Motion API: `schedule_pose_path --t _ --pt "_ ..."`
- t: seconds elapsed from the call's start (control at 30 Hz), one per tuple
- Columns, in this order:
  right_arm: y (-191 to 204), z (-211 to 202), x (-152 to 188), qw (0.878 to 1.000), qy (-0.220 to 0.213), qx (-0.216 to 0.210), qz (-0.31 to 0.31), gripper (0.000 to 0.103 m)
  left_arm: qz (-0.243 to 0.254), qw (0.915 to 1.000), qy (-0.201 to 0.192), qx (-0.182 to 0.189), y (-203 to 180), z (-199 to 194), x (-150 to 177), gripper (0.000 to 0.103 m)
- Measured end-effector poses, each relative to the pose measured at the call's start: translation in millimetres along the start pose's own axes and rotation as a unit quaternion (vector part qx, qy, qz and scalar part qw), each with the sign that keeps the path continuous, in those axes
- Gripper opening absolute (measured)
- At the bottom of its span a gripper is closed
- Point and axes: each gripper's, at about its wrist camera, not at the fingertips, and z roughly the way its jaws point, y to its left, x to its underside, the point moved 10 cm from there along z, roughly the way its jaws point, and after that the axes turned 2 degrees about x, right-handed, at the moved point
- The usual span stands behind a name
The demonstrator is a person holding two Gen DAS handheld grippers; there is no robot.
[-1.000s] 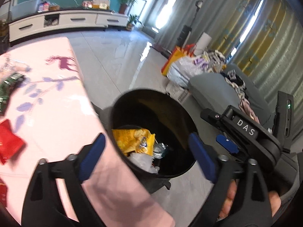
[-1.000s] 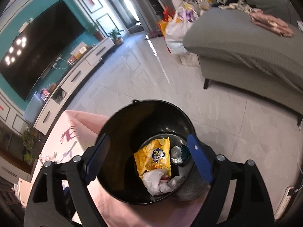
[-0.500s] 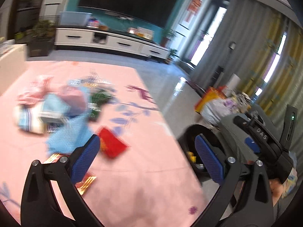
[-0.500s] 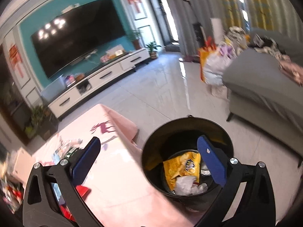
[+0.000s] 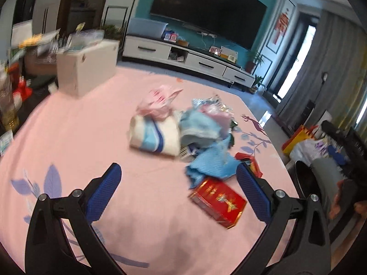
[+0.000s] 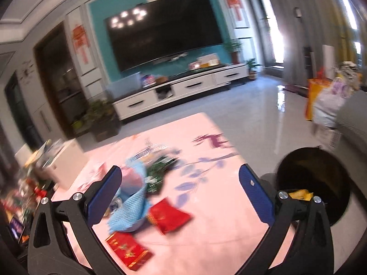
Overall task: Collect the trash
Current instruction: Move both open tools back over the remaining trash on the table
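A pile of trash lies on the pink tablecloth (image 5: pixel 91 142): a red box (image 5: pixel 218 200), a blue mesh cloth (image 5: pixel 213 162), a red wrapper (image 5: pixel 248 161), a white-and-blue bundle (image 5: pixel 156 137) and a pink bag (image 5: pixel 160 100). My left gripper (image 5: pixel 179 192) is open and empty, above the table just left of the red box. My right gripper (image 6: pixel 181 197) is open and empty over the table; the red box (image 6: pixel 128 251), the red wrapper (image 6: pixel 168 216) and the blue cloth (image 6: pixel 130 210) lie below it. The black trash bin (image 6: pixel 321 178) stands at its right, with a yellow bag (image 6: pixel 299 194) inside.
A white box (image 5: pixel 86 68) sits at the table's far left, with clutter (image 5: pixel 13 84) beyond. A TV cabinet (image 5: pixel 183 58) stands against the teal wall. A grey sofa (image 6: pixel 353 119) and bags (image 6: pixel 325 100) stand on the tiled floor to the right.
Both grippers have swung left, away from the bin and over the table. The trash pile has come into view in both wrist views. Both stay open and empty.
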Motion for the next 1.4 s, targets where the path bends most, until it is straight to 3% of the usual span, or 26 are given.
schedule_pose_path --t 0.23,0.43,0.73,1.4 --pt "37.3 48.3 61.2 0.996 0.078 -0.007 -0.04 0.1 -0.032 0.999 0.032 0.0 25.3 21.6 13.6 0.1" --pt "54.8 54.6 86.5 0.994 0.088 -0.006 -0.058 0.1 -0.021 0.9993 0.03 -0.008 25.6 25.8 18.5 0.1" --pt "64.6 50.3 87.0 0.995 0.07 -0.012 -0.077 0.1 -0.013 0.9998 0.015 -0.004 24.4 21.3 15.0 0.1" --pt "63.7 58.1 94.7 0.993 0.089 -0.004 -0.082 0.097 -0.049 0.9979 0.041 -0.008 36.6 30.3 22.8 0.1"
